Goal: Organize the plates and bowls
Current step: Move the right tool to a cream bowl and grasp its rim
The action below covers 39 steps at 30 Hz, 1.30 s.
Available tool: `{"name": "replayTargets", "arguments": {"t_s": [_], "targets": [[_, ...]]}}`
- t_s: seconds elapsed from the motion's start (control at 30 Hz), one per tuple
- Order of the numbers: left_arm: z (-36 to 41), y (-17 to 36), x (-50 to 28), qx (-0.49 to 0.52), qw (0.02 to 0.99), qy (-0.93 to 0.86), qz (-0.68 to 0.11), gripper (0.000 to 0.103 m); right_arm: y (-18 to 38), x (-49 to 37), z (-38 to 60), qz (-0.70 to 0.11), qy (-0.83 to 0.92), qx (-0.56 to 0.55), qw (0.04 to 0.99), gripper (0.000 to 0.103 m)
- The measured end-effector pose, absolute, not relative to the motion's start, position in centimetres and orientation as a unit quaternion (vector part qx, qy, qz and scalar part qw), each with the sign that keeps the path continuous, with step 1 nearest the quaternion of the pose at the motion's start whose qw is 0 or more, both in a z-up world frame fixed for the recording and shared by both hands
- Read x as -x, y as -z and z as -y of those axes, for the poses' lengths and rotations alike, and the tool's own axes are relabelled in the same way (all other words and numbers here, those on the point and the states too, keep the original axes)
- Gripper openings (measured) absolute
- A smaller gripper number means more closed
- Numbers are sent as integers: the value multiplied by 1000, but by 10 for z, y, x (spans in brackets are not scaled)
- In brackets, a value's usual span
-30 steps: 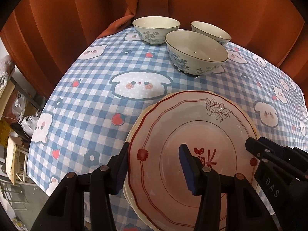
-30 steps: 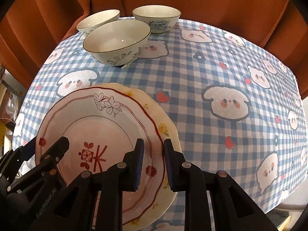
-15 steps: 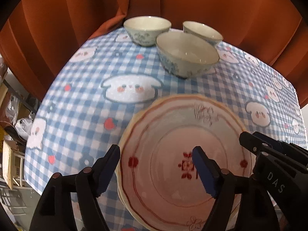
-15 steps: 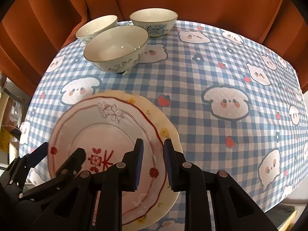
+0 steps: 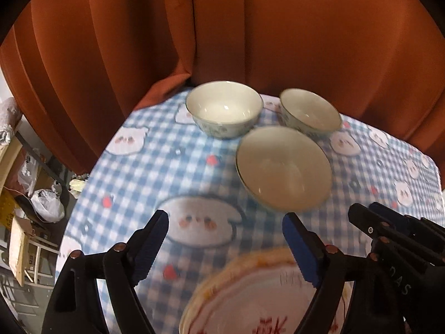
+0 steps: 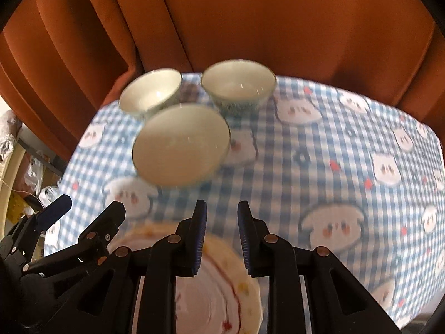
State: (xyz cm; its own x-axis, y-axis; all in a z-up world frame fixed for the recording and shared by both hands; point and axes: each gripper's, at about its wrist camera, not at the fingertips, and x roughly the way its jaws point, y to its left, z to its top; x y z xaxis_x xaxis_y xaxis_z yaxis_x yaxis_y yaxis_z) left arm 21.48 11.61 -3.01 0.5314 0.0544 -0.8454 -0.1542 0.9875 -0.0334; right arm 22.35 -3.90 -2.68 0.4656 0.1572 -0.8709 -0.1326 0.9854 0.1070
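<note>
Two stacked plates (image 5: 250, 297), a red-patterned one on a yellow-rimmed one, lie on the checked tablecloth at the bottom of both views (image 6: 222, 292). My left gripper (image 5: 225, 246) hangs above their far rim with its jaws opening wide and nothing between them. My right gripper (image 6: 221, 236) is just beside it, its jaws opening a little and also empty. Three white bowls stand farther back: a large near one (image 5: 283, 167) and two behind it (image 5: 224, 111) (image 5: 310, 114). In the right wrist view the same bowls are the near one (image 6: 180, 150) and two behind (image 6: 150, 91) (image 6: 237, 86).
The blue checked tablecloth (image 5: 139, 172) with bear faces covers the table; its left edge drops off to floor clutter of bags and boxes (image 5: 41, 203). An orange curtain (image 5: 250, 27) hangs right behind the bowls. Bare cloth stretches to the right (image 6: 347, 167).
Both grippers rose and drew back from the top plate, which slid to the bottom of the views. The left jaws spread wide; the right ones parted slightly off the rim.
</note>
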Motion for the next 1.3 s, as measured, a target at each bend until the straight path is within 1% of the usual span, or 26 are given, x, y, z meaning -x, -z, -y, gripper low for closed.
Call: {"name": "replayTargets", "arguments": {"t_s": [0.2,0.47,0.6,0.63,0.67,0.7,0.77,0.83,0.87,0.93,0.97,1.0,1.3], "targets": [[-119,45,-251,57,869,-79,-485,86,43,-269,45,-519,-87,-32,849,40],[-113,68,-282,47,869,-73,-486,85,69,-304,49,-532,-84,-46,841,42],[-112,76,-291,47,868,-72,-490,81,76,-316,49,-526,-91,-40,845,42],[-112,77,-293,48,868,-73,-489,78,77,-318,48,-524,-93,-39,846,42],[-112,79,-294,50,868,-74,-488,71,78,-319,47,-523,-96,-39,846,42],[-112,81,-296,51,867,-72,-490,67,79,-322,47,-523,-98,-40,846,42],[-111,85,-299,55,864,-67,-497,51,82,-326,45,-525,-103,-42,844,41],[-110,88,-302,57,861,-63,-501,44,85,-328,43,-529,-110,-42,840,32],[-110,90,-304,59,860,-61,-504,38,87,-330,41,-532,-114,-42,838,25],[-110,92,-305,69,857,-54,-509,32,90,-331,38,-538,-121,-44,833,21],[-110,93,-306,74,855,-51,-511,24,92,-331,37,-539,-123,-43,832,17],[-109,94,-307,80,853,-50,-514,22,93,-331,34,-542,-128,-41,830,13],[-106,94,-309,64,851,-51,-519,21,94,-330,31,-550,-126,-37,825,13]]}}
